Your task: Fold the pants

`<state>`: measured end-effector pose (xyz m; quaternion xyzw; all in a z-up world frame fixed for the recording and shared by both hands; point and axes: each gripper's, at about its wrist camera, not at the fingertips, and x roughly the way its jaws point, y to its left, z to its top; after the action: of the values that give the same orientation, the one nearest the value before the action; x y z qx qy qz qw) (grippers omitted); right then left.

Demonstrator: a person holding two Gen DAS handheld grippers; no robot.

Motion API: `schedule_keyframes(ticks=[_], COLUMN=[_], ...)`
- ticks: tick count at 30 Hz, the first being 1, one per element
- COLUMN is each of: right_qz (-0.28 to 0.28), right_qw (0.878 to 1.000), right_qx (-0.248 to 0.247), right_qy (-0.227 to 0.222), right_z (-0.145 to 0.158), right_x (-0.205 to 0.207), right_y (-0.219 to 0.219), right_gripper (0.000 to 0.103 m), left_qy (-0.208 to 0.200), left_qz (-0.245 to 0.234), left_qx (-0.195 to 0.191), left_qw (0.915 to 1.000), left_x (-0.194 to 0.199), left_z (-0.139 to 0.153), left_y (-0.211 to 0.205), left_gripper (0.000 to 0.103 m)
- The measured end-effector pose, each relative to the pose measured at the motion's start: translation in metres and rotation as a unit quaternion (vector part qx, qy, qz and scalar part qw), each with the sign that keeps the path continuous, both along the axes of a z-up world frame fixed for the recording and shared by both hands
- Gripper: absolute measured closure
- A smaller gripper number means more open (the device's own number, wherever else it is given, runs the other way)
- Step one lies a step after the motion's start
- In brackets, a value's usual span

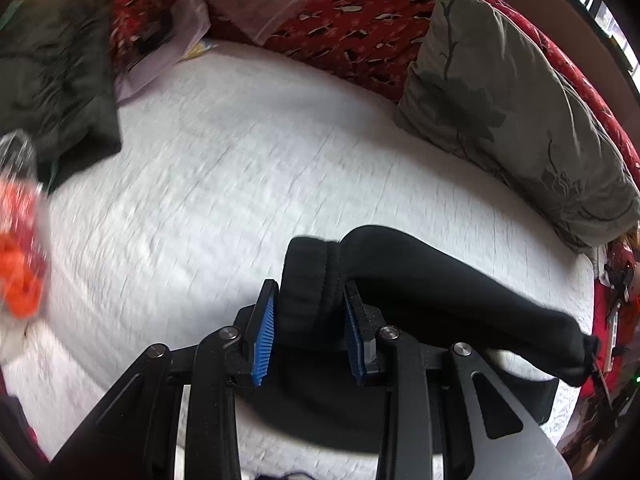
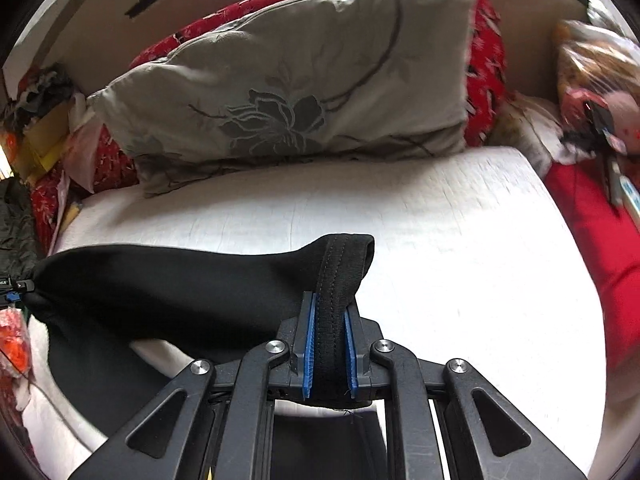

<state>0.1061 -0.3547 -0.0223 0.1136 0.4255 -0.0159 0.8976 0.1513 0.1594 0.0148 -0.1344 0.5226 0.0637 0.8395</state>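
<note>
Both grippers, left [image 1: 310,320] and right [image 2: 329,344], clamp the pants [image 1: 420,280] above the bed [image 1: 220,180]; next they probably fold it over.

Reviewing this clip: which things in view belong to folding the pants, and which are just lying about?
In the job: black stretchy pants; left gripper, right gripper, both clamped on the hem; white quilted bedspread.

Lying about: grey floral pillow; red patterned blanket; dark green garment.
</note>
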Motion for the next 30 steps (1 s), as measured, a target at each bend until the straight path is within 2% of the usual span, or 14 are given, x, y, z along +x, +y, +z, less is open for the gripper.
schedule_keyframes(ticks=[4, 7, 9, 11, 15, 18, 20, 22, 23, 26, 30], right_qz=[-0.002, -0.003, -0.005, -0.009, -0.02, -0.037, -0.054, -0.067, -0.069, -0.068, -0.072], right_qw=[1.0, 0.999, 0.999, 0.999, 0.999, 0.998, 0.997, 0.992, 0.989, 0.974, 0.956], right_qx=[0.019, 0.017, 0.011, 0.012, -0.009, 0.0, 0.036, 0.099, 0.123, 0.211, 0.269], right_qy=[0.007, 0.028, 0.044, 0.041, 0.039, 0.043, 0.04, 0.037, 0.039, 0.054, 0.093], right_z=[-0.02, -0.039, -0.048, -0.049, -0.039, -0.03, -0.024, -0.019, -0.018, -0.017, -0.02], right_x=[-0.043, -0.068, -0.082, -0.097, -0.126, -0.144, -0.153, -0.155, -0.154, -0.139, -0.108], right_y=[0.001, 0.002, 0.002, 0.0, -0.009, -0.022, -0.033, -0.043, -0.045, -0.04, -0.015], right_gripper=[0.091, 0.086, 0.082, 0.078, 0.068, 0.067, 0.066, 0.063, 0.063, 0.061, 0.054], left_qy=[0.017, 0.057, 0.077, 0.077, 0.061, 0.042, 0.033, 0.026, 0.027, 0.031, 0.052], left_qz=[0.011, 0.015, 0.021, 0.029, 0.034, 0.041, 0.041, 0.03, 0.023, 0.007, 0.004], left_qx=[-0.022, -0.026, -0.049, -0.071, -0.089, -0.099, -0.119, -0.133, -0.133, -0.129, -0.138], left_qw=[0.9995, 0.9979, 0.9956, 0.9941, 0.9935, 0.9933, 0.9915, 0.9904, 0.9905, 0.9912, 0.989], left_x=[-0.035, -0.055, -0.066, -0.078, -0.099, -0.11, -0.112, -0.11, -0.107, -0.095, -0.078], left_z=[-0.028, -0.059, -0.072, -0.076, -0.065, -0.051, -0.045, -0.039, -0.038, -0.036, -0.047], left_y=[0.006, 0.01, 0.016, 0.023, 0.033, 0.036, 0.033, 0.026, 0.019, 0.001, -0.011], left_gripper=[0.074, 0.074, 0.074, 0.074, 0.074, 0.074, 0.074, 0.072, 0.067, 0.058, 0.057])
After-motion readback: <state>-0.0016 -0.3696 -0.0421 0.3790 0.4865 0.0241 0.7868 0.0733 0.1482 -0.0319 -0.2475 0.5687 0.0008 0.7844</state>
